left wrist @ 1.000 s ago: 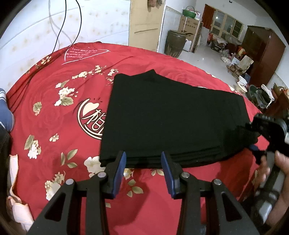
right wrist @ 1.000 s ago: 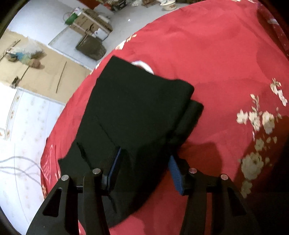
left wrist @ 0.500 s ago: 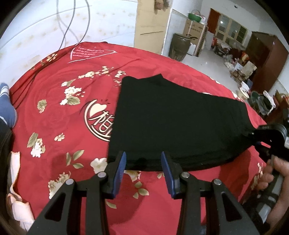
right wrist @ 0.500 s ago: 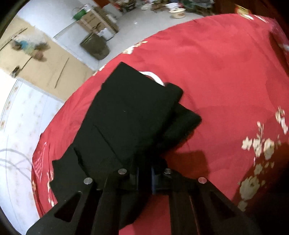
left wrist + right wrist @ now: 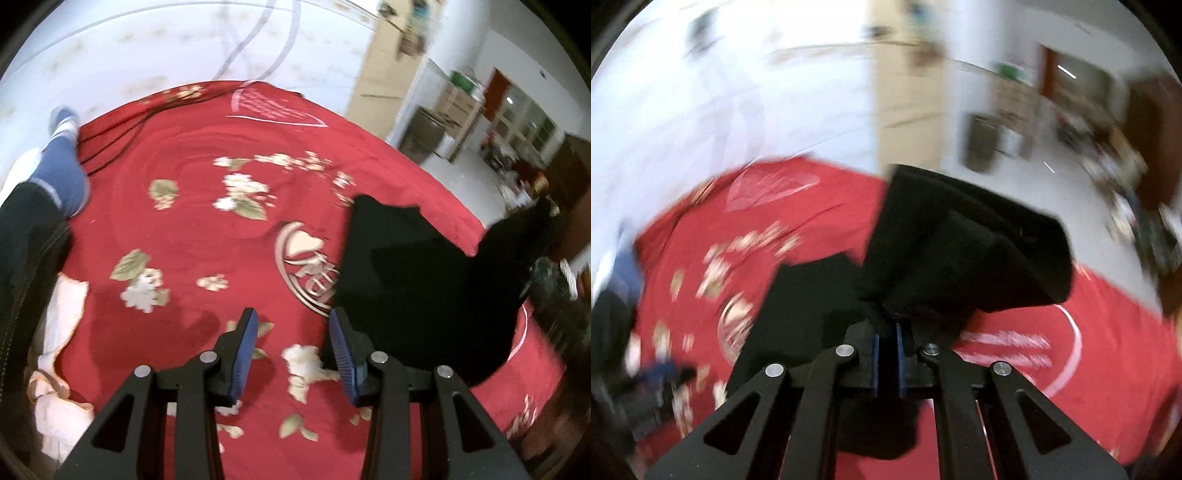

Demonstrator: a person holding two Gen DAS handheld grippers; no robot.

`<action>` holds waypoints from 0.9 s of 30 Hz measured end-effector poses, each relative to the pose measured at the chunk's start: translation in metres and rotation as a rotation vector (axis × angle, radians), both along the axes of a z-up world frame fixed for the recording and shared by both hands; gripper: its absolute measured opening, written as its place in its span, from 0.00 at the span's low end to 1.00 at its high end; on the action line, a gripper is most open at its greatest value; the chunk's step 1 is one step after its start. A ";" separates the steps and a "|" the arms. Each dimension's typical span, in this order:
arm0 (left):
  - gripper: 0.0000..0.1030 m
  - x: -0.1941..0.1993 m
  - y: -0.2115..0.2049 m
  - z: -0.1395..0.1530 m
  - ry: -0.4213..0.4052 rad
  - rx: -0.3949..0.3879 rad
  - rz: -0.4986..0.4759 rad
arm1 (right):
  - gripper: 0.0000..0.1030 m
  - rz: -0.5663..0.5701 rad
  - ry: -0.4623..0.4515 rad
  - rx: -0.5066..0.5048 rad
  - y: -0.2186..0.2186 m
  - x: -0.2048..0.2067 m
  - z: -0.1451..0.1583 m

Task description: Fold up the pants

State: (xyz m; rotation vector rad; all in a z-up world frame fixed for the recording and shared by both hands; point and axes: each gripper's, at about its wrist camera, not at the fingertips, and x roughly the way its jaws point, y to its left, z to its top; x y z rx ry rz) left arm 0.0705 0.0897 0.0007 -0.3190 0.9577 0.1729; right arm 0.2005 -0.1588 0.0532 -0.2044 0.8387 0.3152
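The folded black pants (image 5: 424,280) lie on the red flowered bedspread (image 5: 192,236), right of centre in the left wrist view, with their right end raised. My left gripper (image 5: 291,354) is open and empty, above the bedspread just left of the pants' near edge. My right gripper (image 5: 886,354) is shut on the pants (image 5: 960,251), lifting one end so the cloth hangs folded above the rest. The right wrist view is motion blurred.
A person's leg in a blue sock (image 5: 62,173) rests on the bed at the far left. White cloth (image 5: 62,369) lies at the near left edge. Cables (image 5: 110,147) run along the wall. A dark jar (image 5: 424,133) and furniture stand on the floor beyond the bed.
My right gripper closed on the pants' end and has lifted it up and over toward the left. My left gripper has swung left, off the pants' near edge, staying open.
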 end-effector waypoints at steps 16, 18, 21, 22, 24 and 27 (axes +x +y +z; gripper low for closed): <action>0.42 0.008 0.007 -0.012 0.013 -0.015 -0.003 | 0.39 0.339 0.239 0.128 0.016 -0.032 -0.049; 0.42 0.009 -0.001 -0.010 -0.002 -0.009 -0.038 | 0.39 0.269 0.216 0.215 0.000 -0.031 -0.041; 0.42 0.013 -0.017 -0.008 -0.021 -0.006 -0.096 | 0.35 0.082 0.206 0.269 -0.031 -0.014 -0.043; 0.42 0.014 -0.022 -0.007 -0.029 -0.009 -0.116 | 0.25 0.027 0.230 0.241 -0.037 -0.006 -0.054; 0.42 0.019 -0.033 -0.009 -0.039 -0.021 -0.156 | 0.21 0.008 0.283 0.233 -0.040 0.000 -0.072; 0.42 0.024 -0.047 -0.017 -0.030 -0.040 -0.211 | 0.21 0.085 0.355 0.210 -0.022 0.001 -0.089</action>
